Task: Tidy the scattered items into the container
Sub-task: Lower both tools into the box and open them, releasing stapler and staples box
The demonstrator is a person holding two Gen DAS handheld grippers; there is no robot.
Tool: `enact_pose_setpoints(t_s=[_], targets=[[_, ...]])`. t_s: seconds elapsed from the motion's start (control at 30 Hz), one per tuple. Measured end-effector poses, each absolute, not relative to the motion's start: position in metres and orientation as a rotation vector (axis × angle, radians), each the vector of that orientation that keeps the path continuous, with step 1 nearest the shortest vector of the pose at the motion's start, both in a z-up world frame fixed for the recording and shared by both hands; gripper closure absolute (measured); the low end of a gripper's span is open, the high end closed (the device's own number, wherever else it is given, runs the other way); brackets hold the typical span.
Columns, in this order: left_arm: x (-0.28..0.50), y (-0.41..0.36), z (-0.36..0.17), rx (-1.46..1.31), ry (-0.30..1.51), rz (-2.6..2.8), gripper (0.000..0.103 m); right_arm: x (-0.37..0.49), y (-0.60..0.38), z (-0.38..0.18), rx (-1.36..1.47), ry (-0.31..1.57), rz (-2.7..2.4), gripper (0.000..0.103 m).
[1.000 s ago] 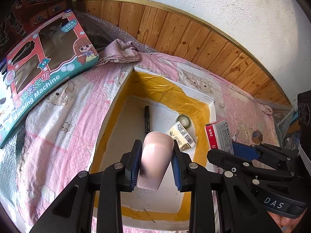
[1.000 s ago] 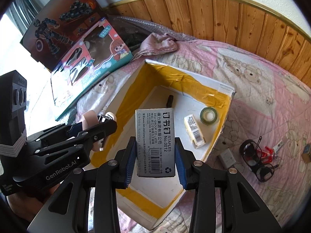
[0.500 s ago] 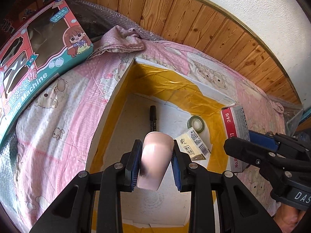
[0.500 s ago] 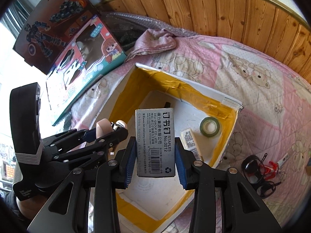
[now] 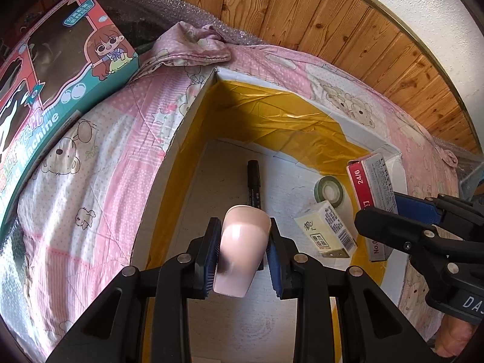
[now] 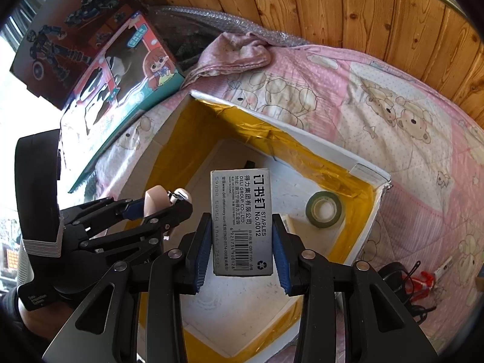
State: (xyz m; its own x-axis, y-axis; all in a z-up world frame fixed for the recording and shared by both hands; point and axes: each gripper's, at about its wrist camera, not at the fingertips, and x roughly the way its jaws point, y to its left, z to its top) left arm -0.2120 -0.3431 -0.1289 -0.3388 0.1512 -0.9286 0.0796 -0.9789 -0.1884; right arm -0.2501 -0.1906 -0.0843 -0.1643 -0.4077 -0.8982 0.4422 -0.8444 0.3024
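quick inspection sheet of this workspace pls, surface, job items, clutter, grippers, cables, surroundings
surface: pink bear-print quilt.
job's things: open box holds a black marker, green tape roll and small cream carton.
clutter: dark glasses and red bits lie on the quilt outside the box.
grippers: left hand-held gripper grips a pink cup; right hand-held gripper grips a staples box; both over the box.
cables: nothing seen.
surroundings: wood panelling, toy boxes.

A pale pink bottle [image 5: 242, 251] is pinched between the left tongs [image 5: 243, 252] over the open white box [image 5: 181, 139] lined with yellow tape. The right tongs [image 6: 242, 242] clamp a grey staples box [image 6: 242, 220] above it. Inside lie a black marker [image 5: 254, 178], a tape roll [image 5: 329, 188] and a small cream carton [image 5: 328, 230].
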Motion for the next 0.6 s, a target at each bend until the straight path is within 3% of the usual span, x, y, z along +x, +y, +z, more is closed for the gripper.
enact_pose_setpoints(t_s=[0.17, 0.6], targets=[[-0.215, -0.348, -0.14, -1.803, -0.262, 2.514, 0.073, -0.254, -0.199, -0.097, 1.569, 0.069, -2.02, 0.063], [-0.211, -0.331, -0.154, -1.837, 0.184, 2.357, 0.073, -0.239, -0.226, -0.118, 1.516, 0.185, -1.971, 0.061]])
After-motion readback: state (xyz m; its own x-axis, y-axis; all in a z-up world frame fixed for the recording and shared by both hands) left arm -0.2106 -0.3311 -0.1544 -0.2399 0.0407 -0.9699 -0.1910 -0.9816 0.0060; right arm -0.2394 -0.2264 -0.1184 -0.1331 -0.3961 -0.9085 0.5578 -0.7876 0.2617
